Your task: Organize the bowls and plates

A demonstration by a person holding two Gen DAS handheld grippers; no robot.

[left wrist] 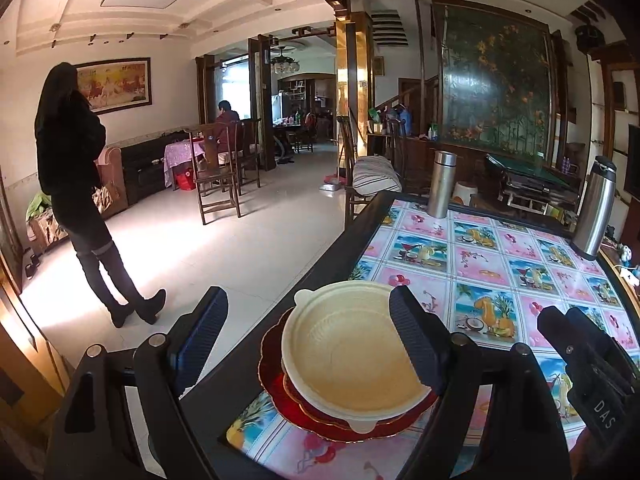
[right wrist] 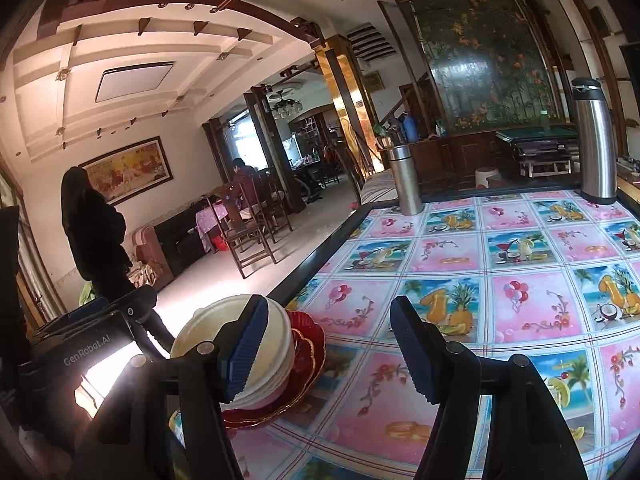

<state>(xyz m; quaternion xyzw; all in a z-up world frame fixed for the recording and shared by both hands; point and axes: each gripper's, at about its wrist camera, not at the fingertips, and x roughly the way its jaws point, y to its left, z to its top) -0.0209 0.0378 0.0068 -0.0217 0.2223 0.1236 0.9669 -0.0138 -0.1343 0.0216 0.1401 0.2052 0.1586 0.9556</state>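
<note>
Cream bowls [left wrist: 352, 360] sit stacked on red plates [left wrist: 280, 364] at the worktop [right wrist: 480, 300] corner — both claws, left [left wrist: 308, 340] and right [right wrist: 328, 352], gape empty; retreat gently, judged best.

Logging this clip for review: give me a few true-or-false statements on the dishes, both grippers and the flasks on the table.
1. The cream bowl sits on the red plates. True.
2. The left gripper is shut on the bowl. False: it is open, with one finger on each side of the bowl.
3. Two steel flasks, one and another, stand upright at the table's far end. True.
4. The right gripper holds a red plate. False: it is open and holds nothing, beside the stack.
5. The stack sits at the table's middle. False: it is by the near left edge.
</note>
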